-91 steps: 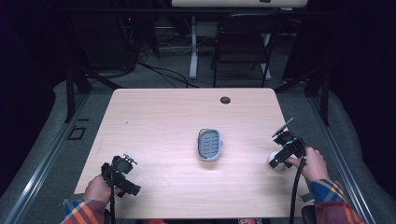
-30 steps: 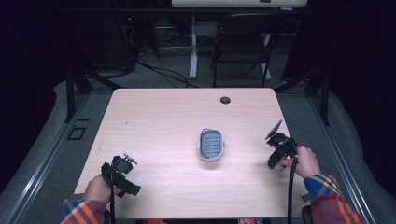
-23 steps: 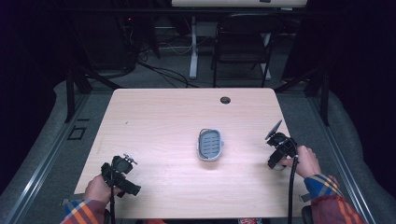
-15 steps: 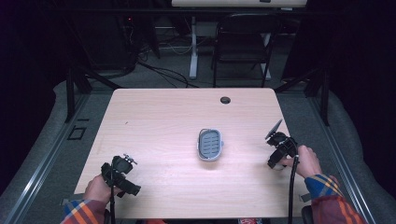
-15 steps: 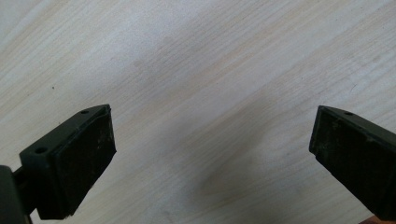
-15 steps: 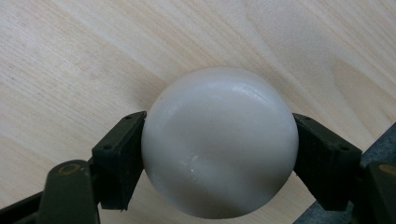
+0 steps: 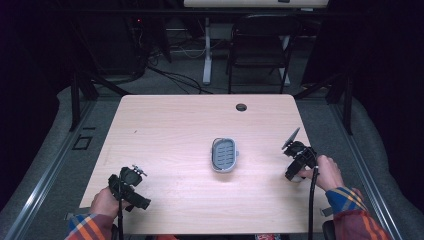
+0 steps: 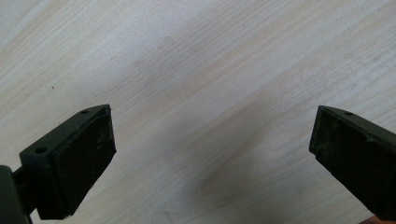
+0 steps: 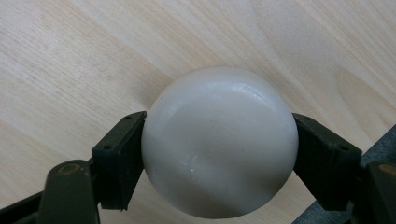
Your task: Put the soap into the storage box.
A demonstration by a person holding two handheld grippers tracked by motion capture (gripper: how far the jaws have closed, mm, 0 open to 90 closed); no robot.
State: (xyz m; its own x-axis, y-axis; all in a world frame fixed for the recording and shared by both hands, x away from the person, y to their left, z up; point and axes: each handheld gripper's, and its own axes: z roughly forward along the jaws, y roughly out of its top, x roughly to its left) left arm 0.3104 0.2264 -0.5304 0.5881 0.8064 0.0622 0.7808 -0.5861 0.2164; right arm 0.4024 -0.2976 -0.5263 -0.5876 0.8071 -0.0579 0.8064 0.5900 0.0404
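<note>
A grey oval dish [image 7: 224,154] with a slotted floor lies at the middle of the pale wooden table [image 7: 180,130]. Near the table's right edge, my right gripper [image 7: 295,172] points down at the wood. In the right gripper view its jaws press both sides of a smooth white rounded object [image 9: 219,135], so my right gripper [image 9: 219,154] is shut on it, just above the tabletop. At the front left corner, my left gripper [image 7: 131,187] is held low. In the left gripper view my left gripper [image 8: 212,158] stands wide open over bare wood, nothing between its pads [image 8: 81,163].
A round cable hole [image 7: 241,107] sits near the table's far edge. Beyond the table stand a dark chair [image 7: 260,45] and a white desk leg [image 7: 206,50] with cables on the floor. Metal rails run along the floor on both sides.
Since three seconds ago my right gripper has shifted a little left and tilted. Over the last second neither hand nor the dish has visibly moved.
</note>
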